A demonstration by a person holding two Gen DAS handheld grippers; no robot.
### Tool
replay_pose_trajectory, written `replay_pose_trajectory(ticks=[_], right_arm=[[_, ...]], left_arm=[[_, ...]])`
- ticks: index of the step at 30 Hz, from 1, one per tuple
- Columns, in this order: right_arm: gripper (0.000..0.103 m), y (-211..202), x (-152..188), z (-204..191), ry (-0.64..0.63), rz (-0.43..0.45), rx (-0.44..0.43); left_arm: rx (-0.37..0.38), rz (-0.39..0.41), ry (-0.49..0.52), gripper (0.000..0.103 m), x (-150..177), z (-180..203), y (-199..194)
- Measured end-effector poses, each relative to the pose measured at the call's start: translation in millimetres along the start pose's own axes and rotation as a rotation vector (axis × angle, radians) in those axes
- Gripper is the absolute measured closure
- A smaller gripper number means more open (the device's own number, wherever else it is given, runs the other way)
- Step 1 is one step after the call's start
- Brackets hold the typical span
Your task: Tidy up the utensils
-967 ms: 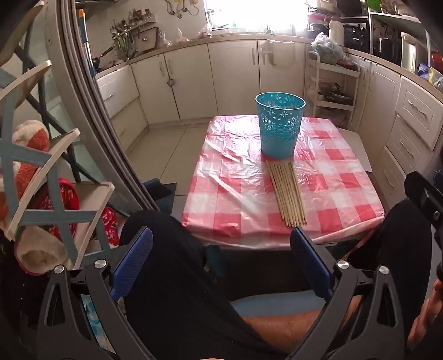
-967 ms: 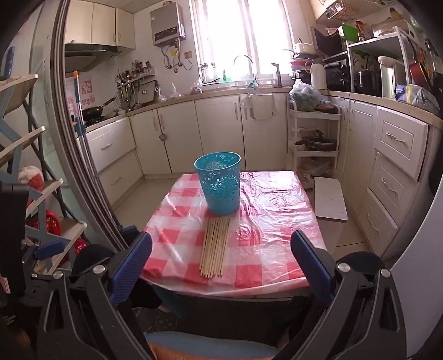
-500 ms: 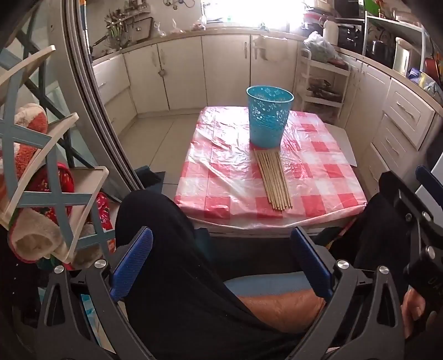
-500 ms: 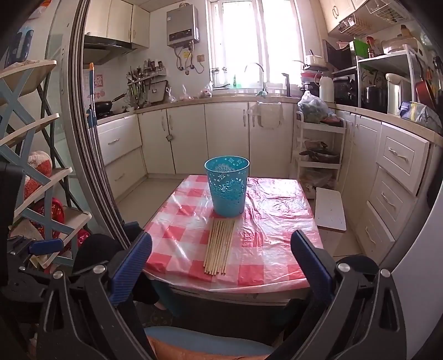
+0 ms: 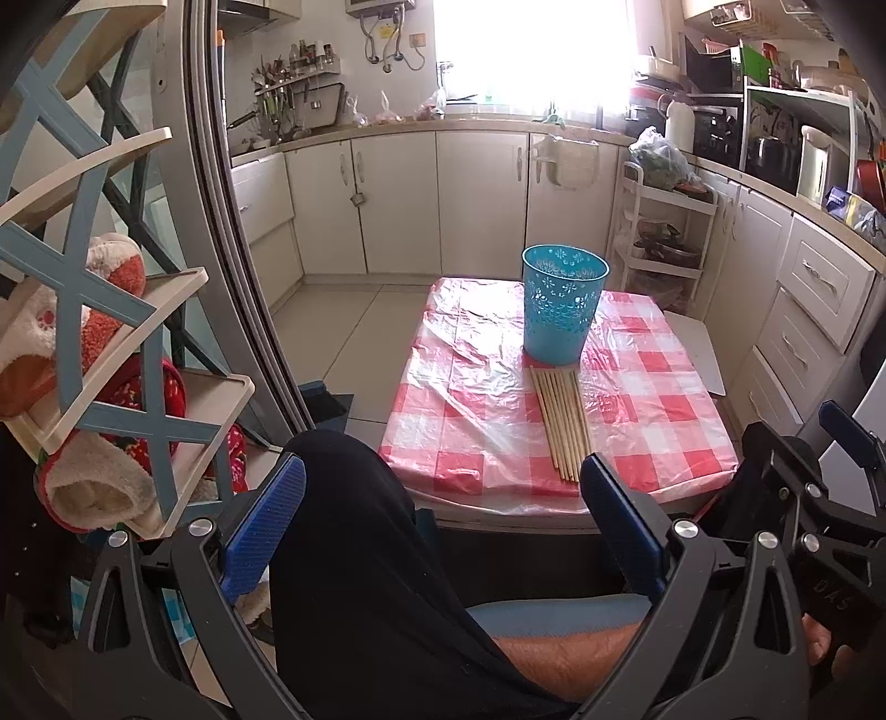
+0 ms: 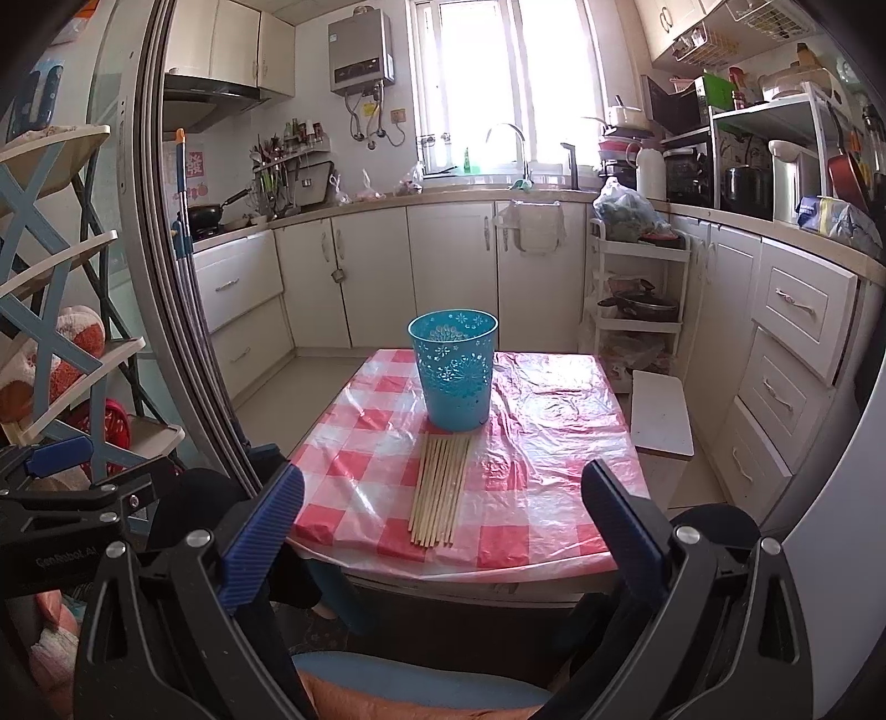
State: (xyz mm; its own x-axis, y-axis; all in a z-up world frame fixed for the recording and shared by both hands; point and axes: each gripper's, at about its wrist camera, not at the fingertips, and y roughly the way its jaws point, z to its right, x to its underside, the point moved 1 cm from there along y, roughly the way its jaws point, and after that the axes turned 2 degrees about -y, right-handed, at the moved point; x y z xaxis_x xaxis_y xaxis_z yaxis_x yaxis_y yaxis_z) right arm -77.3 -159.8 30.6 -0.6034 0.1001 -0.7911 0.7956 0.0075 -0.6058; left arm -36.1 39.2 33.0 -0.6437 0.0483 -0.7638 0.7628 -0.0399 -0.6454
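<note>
Both grippers, left gripper and right gripper, gape wide, empty, well short of the table. Chopsticks lie bundled at the near edge, tips touching the blue basket. Best approach: take one pair by the near ends, tilt upright, drop in.

A bright window over the sink floods the kitchen with daylight. Cream cabinets run along the back and right walls above a pale tiled floor. A water heater hangs beside the window. A white trolley stands in the right corner.
</note>
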Motion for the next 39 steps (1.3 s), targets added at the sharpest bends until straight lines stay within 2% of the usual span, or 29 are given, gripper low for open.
replay_pose_trajectory(ticks=[39], right_arm=[[0.007, 6.4, 6.5, -0.2, -0.004, -0.036, -0.016]], left_arm=[[-0.016, 0.009, -0.033, 0.007, 6.1, -1.7, 2.5]])
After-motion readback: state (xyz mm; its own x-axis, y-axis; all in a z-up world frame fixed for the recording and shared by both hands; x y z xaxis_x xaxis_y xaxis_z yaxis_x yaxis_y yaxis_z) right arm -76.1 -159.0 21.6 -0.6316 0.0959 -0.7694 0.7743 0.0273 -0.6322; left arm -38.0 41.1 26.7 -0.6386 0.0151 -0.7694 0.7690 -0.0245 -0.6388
